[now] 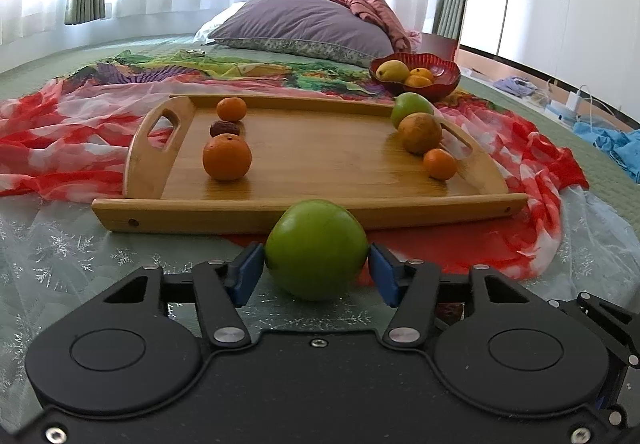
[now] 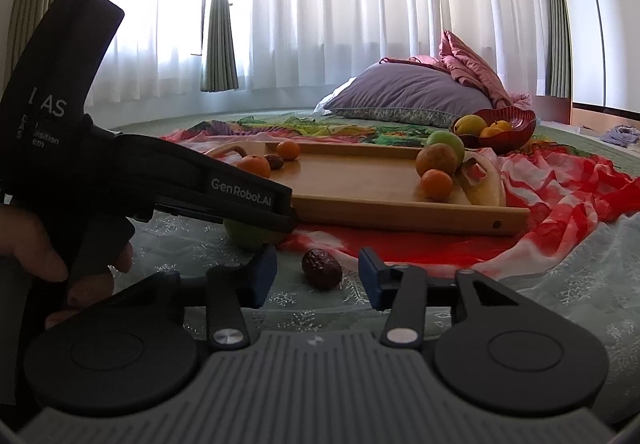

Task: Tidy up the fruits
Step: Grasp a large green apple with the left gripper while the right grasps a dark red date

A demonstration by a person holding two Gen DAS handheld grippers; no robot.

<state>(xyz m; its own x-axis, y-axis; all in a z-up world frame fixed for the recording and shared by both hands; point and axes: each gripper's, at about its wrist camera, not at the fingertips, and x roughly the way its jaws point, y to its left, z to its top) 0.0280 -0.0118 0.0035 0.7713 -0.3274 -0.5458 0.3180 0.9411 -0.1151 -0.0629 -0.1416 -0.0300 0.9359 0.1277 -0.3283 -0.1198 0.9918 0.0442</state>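
Note:
My left gripper (image 1: pixel 316 264) is shut on a green apple (image 1: pixel 316 250), low over the bedcover just before the wooden tray (image 1: pixel 320 164). The tray holds two oranges (image 1: pixel 227 157), a dark date (image 1: pixel 225 129), a brown pear (image 1: pixel 420 132), a small orange (image 1: pixel 440 163) and a second green apple (image 1: pixel 411 106). My right gripper (image 2: pixel 318 276) is open, its blue pads either side of a dark red date (image 2: pixel 321 268) lying on the bedcover. The left gripper's body (image 2: pixel 160 180) crosses the right wrist view, partly hiding the held apple (image 2: pixel 250 236).
A red bowl (image 1: pixel 416 74) with a yellow pear and oranges stands behind the tray's right end. A purple pillow (image 1: pixel 304 24) and pink bedding lie further back. A red and white scarf (image 1: pixel 532 172) is bunched around the tray.

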